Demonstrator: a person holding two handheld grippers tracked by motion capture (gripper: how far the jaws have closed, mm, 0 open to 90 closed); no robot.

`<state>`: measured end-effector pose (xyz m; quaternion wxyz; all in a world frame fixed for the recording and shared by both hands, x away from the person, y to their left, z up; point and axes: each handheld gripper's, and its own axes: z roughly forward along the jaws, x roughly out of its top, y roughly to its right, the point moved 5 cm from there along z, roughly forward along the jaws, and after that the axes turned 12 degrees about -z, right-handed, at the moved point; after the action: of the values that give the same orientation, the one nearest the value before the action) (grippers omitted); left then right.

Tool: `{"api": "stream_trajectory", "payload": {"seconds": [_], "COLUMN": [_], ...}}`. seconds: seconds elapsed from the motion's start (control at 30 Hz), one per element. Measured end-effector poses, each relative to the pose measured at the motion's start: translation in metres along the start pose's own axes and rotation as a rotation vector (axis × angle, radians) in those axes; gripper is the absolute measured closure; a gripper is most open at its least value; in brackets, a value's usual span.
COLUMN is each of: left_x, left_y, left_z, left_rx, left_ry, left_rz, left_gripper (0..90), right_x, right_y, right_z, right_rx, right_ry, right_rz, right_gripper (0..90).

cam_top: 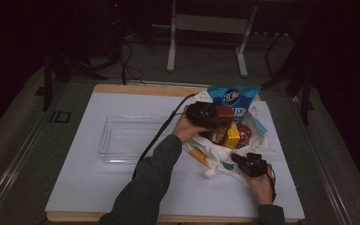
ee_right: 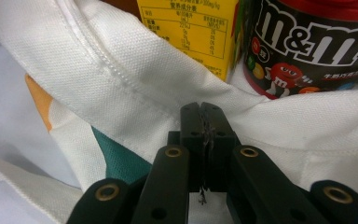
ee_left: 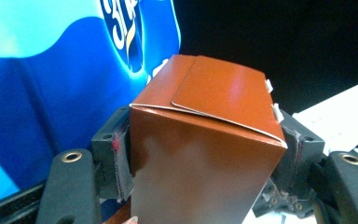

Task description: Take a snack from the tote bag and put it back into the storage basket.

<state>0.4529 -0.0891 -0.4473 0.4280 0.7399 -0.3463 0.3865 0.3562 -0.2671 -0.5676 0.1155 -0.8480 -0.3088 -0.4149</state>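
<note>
My left gripper (cam_top: 215,117) (ee_left: 205,151) is shut on a glossy brown carton (ee_left: 205,154) (cam_top: 224,112), its pads pressing both sides, and holds it above the mouth of a white cloth bag (cam_top: 215,157). My right gripper (cam_top: 238,158) (ee_right: 206,123) is shut, pinching the bag's white fabric (ee_right: 121,70) at its near rim. Inside the bag stand a yellow carton (cam_top: 232,136) (ee_right: 191,28) and a dark M&M's tub (cam_top: 243,133) (ee_right: 307,46) with a red lid.
A tall blue snack bag (cam_top: 232,97) (ee_left: 51,70) stands just behind the cloth bag. A clear plastic tray (cam_top: 126,138) lies on the white mat (cam_top: 89,187) to the left. The left gripper's cable (cam_top: 161,131) runs across the tray's right end.
</note>
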Motion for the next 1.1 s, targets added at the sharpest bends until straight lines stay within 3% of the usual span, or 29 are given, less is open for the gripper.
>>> {"api": "stream_trajectory", "payload": {"seconds": [0.43, 0.77, 1.1], "left_x": [0.000, 0.000, 0.007], "left_y": [0.003, 0.011, 0.015], "left_z": [0.003, 0.000, -0.012], "left_rx": [0.019, 0.041, 0.050], "left_ry": [0.002, -0.024, 0.006], "left_rz": [0.007, 0.078, 0.091], "left_gripper": [34.2, 41.7, 42.3], "right_x": [0.000, 0.000, 0.000], "right_y": [0.000, 0.000, 0.000], "right_z": [0.000, 0.000, 0.000], "right_rx": [0.001, 0.007, 0.005], "right_ry": [0.001, 0.004, 0.004], "right_rz": [0.001, 0.006, 0.002], "right_gripper": [88.6, 88.5, 88.2]}}
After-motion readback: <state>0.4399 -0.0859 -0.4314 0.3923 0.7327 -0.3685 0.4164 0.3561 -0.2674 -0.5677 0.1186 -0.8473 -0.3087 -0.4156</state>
